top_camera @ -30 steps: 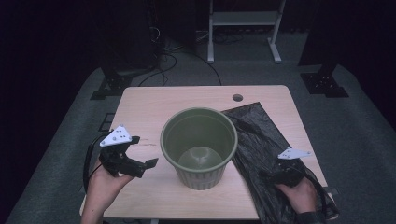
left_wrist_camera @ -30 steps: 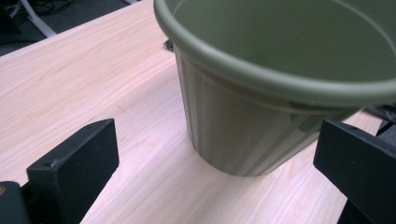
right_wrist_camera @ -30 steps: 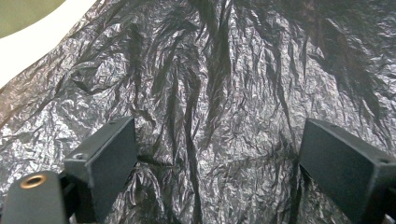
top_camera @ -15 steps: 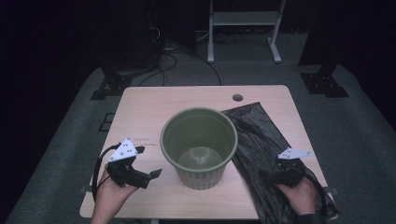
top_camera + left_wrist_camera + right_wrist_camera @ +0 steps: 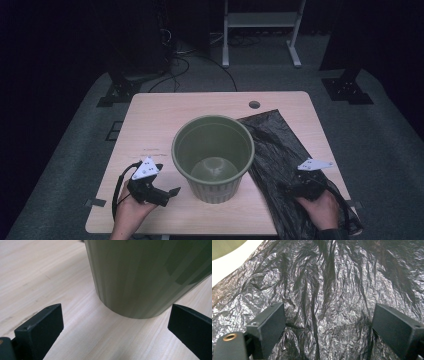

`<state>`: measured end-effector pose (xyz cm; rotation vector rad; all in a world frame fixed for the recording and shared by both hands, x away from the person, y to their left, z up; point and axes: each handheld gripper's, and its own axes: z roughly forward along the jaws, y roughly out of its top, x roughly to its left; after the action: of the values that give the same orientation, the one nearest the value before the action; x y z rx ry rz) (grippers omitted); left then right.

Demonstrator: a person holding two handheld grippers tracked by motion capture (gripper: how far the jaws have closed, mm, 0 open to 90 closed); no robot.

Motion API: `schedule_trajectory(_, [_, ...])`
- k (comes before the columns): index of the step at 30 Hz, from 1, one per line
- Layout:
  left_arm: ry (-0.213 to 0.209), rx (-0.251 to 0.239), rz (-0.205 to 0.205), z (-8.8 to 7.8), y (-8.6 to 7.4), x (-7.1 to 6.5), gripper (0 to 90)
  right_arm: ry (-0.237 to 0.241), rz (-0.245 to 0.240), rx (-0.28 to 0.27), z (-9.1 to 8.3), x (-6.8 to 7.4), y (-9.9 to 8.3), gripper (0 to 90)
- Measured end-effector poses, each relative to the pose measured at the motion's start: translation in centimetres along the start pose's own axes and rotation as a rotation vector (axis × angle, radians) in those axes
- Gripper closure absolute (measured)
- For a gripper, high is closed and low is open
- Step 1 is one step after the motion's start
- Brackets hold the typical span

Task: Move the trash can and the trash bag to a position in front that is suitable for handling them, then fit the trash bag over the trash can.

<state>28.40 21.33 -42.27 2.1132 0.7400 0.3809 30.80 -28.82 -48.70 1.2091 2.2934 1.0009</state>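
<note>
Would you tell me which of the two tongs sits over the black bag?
The right tongs, open above the crinkled black plastic bag; the left tongs face the green bin.

The left gripper (image 5: 172,192) has been brought down and nearer to the near edge of the table (image 5: 150,125) since the 2 earlier pictures. At first it was held up above the left part of the tabletop, level with the upper wall of the green bin (image 5: 213,150). Now it is seen low, just left of the bin's base, with its jaws spread and pointed right at the lower wall. The hand (image 5: 131,210) that bears it has been drawn back toward the near left corner with it. In the left gripper view the bin's foot (image 5: 135,312) is framed between the open jaws, not touched.
</note>
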Motion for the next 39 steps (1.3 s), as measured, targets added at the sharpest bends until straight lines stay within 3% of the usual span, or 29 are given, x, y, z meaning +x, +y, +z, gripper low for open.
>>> schedule_trajectory(15, [0.015, -0.006, -0.017, 2.2, -1.9, 0.3, 0.0, 0.002, -0.001, 0.000, 0.0, 0.0, 0.0, 10.5])
schedule_trajectory(21, [0.016, 0.026, -0.039, 3.1, -2.9, 0.7, 0.0, 0.002, 0.000, 0.000, 0.0, 0.0, 0.0, 10.5])
schedule_trajectory(23, [0.028, 0.054, -0.028, 3.3, -3.0, 0.8, 0.0, 0.002, -0.001, 0.000, 0.0, 0.0, 0.0, 10.5])
schedule_trajectory(35, [0.035, 0.103, -0.057, 4.2, -4.4, 1.3, 0.0, 0.001, -0.001, 0.000, 0.0, 0.0, 0.0, 10.6])
schedule_trajectory(39, [0.044, 0.135, -0.034, 4.4, -4.4, 1.1, 0.0, 0.000, 0.000, 0.000, 0.0, 0.0, 0.0, 10.6])
